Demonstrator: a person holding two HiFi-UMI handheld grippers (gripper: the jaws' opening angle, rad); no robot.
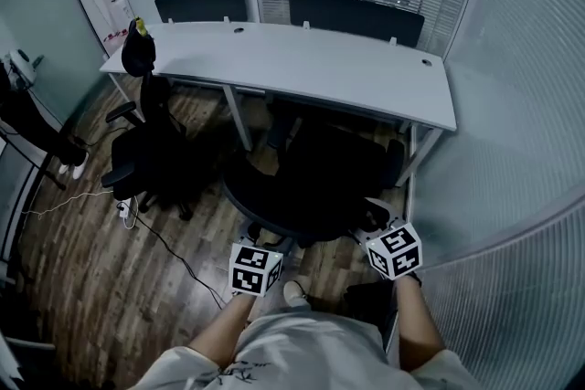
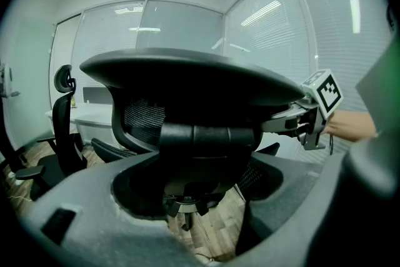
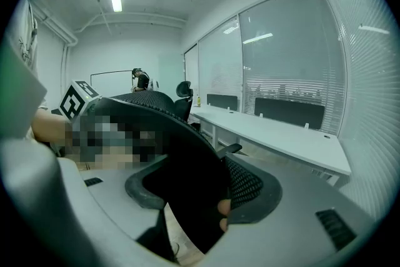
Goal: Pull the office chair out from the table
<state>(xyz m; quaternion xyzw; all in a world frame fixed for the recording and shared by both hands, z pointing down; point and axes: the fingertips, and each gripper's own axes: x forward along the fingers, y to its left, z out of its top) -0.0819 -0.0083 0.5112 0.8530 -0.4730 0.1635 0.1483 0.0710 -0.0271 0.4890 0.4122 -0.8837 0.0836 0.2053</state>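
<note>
Office chair [image 1: 315, 183] — backrest rim clamped between jaws of left gripper [image 1: 263, 244] and right gripper [image 1: 378, 233] — white table [image 1: 302, 59] just beyond, far side.

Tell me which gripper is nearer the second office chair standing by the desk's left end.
Left. The left gripper holds the near chair's backrest on the side toward the second office chair; the right gripper is on the far side.

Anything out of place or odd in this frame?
A power strip and its cable lie loose on the wood floor beside the second chair, which stands off the left end of the table. The office chair looks normal; nothing spilled or damaged.
</note>
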